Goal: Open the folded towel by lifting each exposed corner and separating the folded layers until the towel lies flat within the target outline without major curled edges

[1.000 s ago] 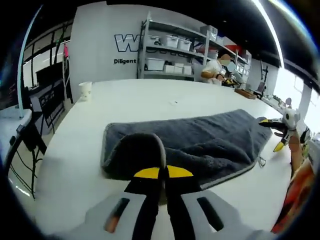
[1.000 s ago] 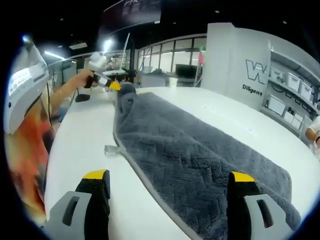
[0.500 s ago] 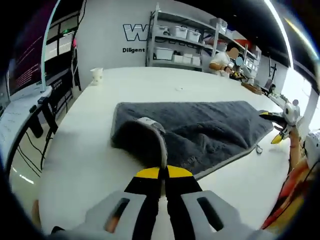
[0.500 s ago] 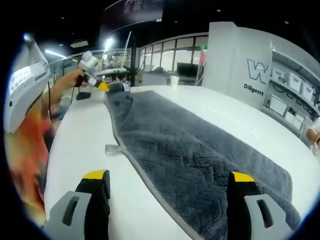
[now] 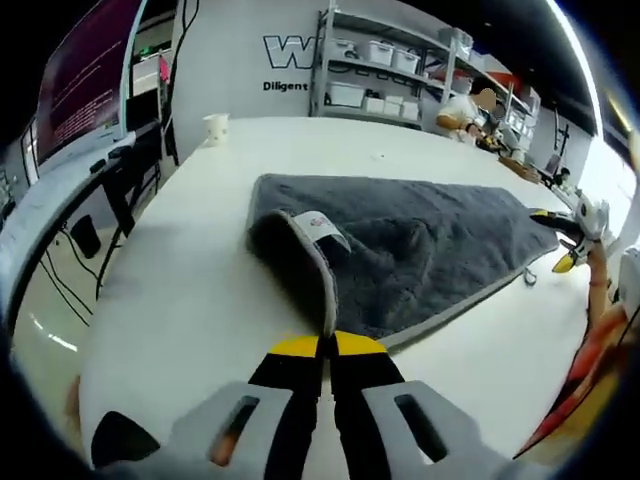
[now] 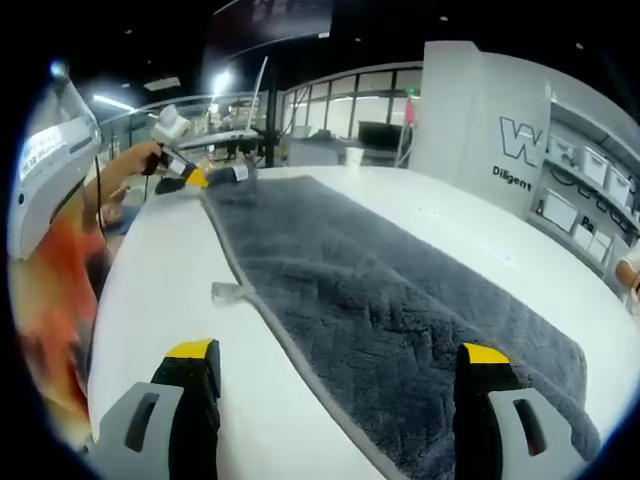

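A dark grey towel (image 5: pixel 430 245) lies lengthwise on the white table (image 5: pixel 200 300). My left gripper (image 5: pixel 325 345) is shut on the towel's near corner, whose grey hem and white label (image 5: pixel 320 224) rise in a lifted flap toward the jaws. In the right gripper view the towel (image 6: pixel 390 300) stretches away, and the left gripper (image 6: pixel 192 178) pinches its far corner. My right gripper (image 6: pixel 337 355) is open, its jaws wide apart above the towel's near end and long hem, clamping nothing. It also appears at the towel's far end (image 5: pixel 553 240).
A small loop tag (image 6: pixel 228 291) sticks out from the towel's hem. A paper cup (image 5: pixel 215 126) stands at the table's far corner. Shelves with bins (image 5: pixel 375 75) and a seated person (image 5: pixel 465 108) are behind. A desk with a monitor (image 5: pixel 85 95) stands left of the table.
The left gripper has pulled the pinched corner back and outward, stretching the flap. In the right gripper view the towel's bunched far end has drawn out flatter. The right gripper stays open.
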`<state>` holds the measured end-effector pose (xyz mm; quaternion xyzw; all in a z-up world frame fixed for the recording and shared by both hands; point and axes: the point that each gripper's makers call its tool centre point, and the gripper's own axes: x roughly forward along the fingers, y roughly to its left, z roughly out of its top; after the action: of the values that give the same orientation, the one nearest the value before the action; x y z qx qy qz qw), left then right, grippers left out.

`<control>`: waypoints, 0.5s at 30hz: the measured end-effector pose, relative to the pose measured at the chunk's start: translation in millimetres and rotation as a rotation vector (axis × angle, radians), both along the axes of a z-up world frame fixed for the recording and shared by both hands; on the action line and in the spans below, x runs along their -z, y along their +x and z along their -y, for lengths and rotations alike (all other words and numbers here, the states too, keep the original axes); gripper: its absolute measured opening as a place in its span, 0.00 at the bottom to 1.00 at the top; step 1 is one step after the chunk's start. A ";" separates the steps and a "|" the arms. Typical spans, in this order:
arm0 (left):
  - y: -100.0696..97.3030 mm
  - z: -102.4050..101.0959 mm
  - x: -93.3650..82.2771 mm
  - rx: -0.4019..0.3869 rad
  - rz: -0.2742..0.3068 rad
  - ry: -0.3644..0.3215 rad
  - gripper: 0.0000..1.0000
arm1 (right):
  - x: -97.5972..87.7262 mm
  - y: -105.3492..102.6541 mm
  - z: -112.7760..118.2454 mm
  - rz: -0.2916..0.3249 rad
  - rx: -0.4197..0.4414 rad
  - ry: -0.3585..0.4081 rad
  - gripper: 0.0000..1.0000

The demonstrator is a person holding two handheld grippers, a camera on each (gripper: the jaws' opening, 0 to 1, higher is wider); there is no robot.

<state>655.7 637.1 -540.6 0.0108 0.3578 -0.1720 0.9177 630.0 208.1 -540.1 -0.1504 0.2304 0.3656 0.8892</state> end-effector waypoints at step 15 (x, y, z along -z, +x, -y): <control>-20.3 -0.8 13.0 -0.048 -0.032 -0.031 0.02 | -0.6 -0.9 -0.4 0.003 -0.004 -0.005 0.97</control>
<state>635.4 637.9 -553.5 -0.0148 0.3701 -0.1558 0.9157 629.1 208.5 -539.5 -0.1538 0.2295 0.3664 0.8885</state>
